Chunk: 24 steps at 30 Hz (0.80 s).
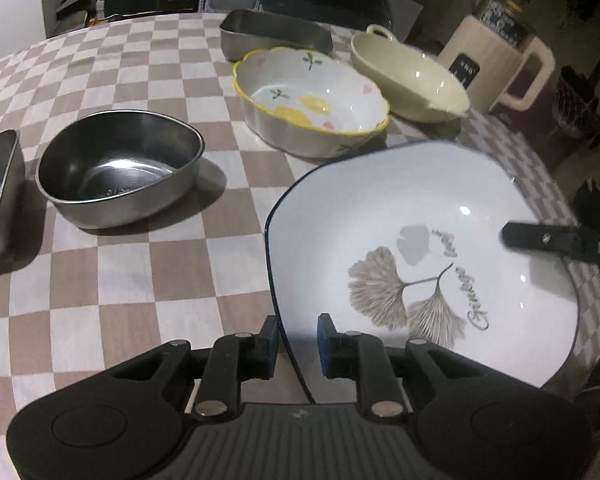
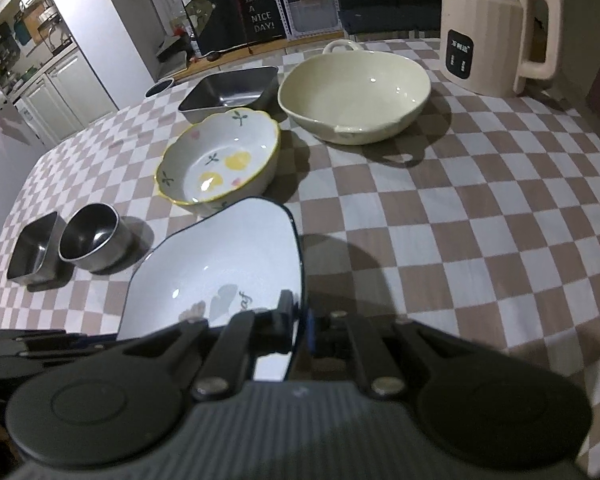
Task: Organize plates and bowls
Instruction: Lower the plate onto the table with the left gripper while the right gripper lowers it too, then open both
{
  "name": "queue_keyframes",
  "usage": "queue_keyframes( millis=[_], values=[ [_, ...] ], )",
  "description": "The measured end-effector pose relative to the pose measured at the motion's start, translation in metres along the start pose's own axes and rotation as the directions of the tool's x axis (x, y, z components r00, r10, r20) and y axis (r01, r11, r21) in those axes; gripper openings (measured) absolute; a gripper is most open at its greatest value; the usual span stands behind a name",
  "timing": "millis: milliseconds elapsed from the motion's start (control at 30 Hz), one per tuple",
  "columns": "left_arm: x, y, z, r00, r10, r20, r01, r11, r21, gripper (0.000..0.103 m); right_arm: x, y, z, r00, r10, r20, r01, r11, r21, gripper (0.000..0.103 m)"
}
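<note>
White plate steadied by 2 tongs above the worktop.
The plate [image 1: 420, 248] is pinched at opposite rims: right tongs [image 2: 298, 328] clamp it, left tongs [image 1: 298, 344] straddle it with a gap, sharing its weight.

- Checkered tablecloth [image 2: 480, 216], brown and white squares, covering the whole table.
- Beige electric kettle [image 2: 496, 36] upright at the far right corner, handle to the right, dark label on top, black panel on the front.
- Black sign [image 2: 262, 12] reading "HAVE A NICE DAY!" beyond the far edge.
- Blue-framed box [image 2: 308, 4] just right of it.
- White kitchen cabinets [image 2: 60, 92] off to the left, in the background.
</note>
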<state>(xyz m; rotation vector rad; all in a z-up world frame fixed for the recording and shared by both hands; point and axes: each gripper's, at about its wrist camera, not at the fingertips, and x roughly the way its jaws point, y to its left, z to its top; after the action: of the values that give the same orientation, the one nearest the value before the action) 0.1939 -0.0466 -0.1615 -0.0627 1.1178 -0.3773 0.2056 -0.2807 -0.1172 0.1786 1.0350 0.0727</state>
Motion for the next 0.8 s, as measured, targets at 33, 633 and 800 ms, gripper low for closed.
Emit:
queue_keyframes(
  millis=[33,633,800],
  values=[
    [0.001,0.0,0.0,1.0,0.003,0.008,-0.003,1.0,0.003,0.022,0.001,0.001,0.001,1.0,-0.008,0.003,0.008,1.0,-0.008,0.007],
    [0.009,0.005,0.014,0.999,-0.013,0.034,0.013,1.0,0.014,0.021,0.01,0.005,0.011,0.998,-0.065,0.023,0.065,0.998,-0.012,0.008],
    [0.007,0.005,0.015,0.999,-0.024,0.026,0.023,1.0,0.018,0.019,0.013,0.005,0.012,0.996,-0.083,0.012,0.083,0.996,-0.04,0.01]
  ],
)
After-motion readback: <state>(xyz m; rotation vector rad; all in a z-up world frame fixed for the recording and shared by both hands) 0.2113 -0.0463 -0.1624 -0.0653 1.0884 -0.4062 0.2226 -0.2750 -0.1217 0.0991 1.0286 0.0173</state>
